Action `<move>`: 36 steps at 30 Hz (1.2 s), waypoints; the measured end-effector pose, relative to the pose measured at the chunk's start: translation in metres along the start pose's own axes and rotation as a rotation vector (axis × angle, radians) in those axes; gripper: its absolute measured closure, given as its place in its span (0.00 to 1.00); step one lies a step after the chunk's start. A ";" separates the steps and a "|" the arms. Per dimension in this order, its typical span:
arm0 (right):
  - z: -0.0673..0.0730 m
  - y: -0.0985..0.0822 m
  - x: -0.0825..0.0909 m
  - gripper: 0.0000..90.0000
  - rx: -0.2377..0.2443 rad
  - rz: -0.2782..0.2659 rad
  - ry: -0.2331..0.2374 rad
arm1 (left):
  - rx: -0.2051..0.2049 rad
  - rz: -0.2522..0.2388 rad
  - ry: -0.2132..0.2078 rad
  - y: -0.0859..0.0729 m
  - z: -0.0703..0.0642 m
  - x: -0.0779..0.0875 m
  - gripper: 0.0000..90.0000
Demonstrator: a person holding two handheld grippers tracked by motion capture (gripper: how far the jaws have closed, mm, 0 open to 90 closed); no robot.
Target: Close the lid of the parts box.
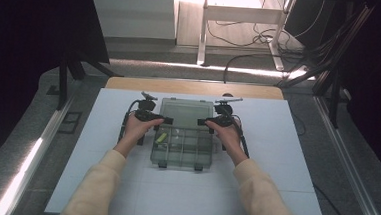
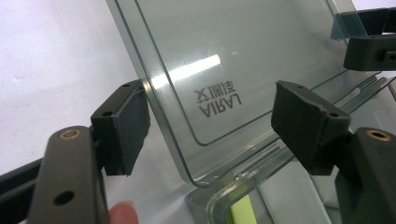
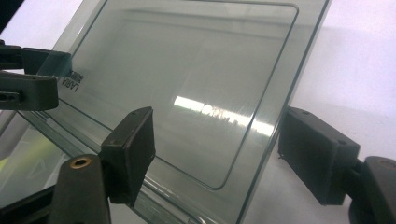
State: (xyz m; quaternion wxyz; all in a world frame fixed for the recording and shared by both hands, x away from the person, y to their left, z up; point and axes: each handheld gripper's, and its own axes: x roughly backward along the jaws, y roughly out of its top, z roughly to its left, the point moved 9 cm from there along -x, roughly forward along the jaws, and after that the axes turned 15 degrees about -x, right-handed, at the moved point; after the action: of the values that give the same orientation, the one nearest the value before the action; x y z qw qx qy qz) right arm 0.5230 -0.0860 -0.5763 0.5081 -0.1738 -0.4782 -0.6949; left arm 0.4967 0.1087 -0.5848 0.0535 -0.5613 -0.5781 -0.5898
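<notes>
While the clear, hinged plastic compartment box [image 1: 182, 137] sits mid-tabletop [image 1: 273, 192], we find its raised lid [image 2: 224, 70] between both tools, left tool [image 2: 212, 130] and right tool [image 3: 217, 158] each spread astride a side edge, neither pinching.

The compartment box [image 1: 181, 149] sits on the white board [image 1: 99, 182], midway between its left and right edges, nearer the far edge. Its lid [image 1: 186, 113] stands open behind it, toward the far edge. The left gripper [image 1: 158, 120] is at the lid's left side, the right gripper [image 1: 204, 122] at its right, a lid edge between each pair of jaws
</notes>
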 end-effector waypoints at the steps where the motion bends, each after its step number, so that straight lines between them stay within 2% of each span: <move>1: 0.000 0.000 0.001 0.31 0.004 -0.003 0.001 | -0.005 -0.004 0.001 0.000 0.000 0.001 0.33; 13: 0.009 0.007 0.017 0.32 0.029 -0.058 0.023 | -0.028 -0.047 0.014 0.007 -0.004 0.013 0.35; 21: 0.014 0.008 0.024 0.32 0.041 -0.075 0.035 | -0.037 -0.069 0.012 0.010 -0.007 0.018 0.36; 36: 0.018 0.006 0.034 0.34 0.058 -0.119 0.054 | -0.064 -0.083 0.011 0.011 -0.011 0.024 0.37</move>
State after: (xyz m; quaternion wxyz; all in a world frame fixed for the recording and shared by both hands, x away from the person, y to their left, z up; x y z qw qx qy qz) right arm 0.5095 -0.0893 -0.5393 0.4836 -0.1114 -0.4936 -0.7142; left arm 0.4892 0.1108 -0.5568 0.0141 -0.5347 -0.5815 -0.6129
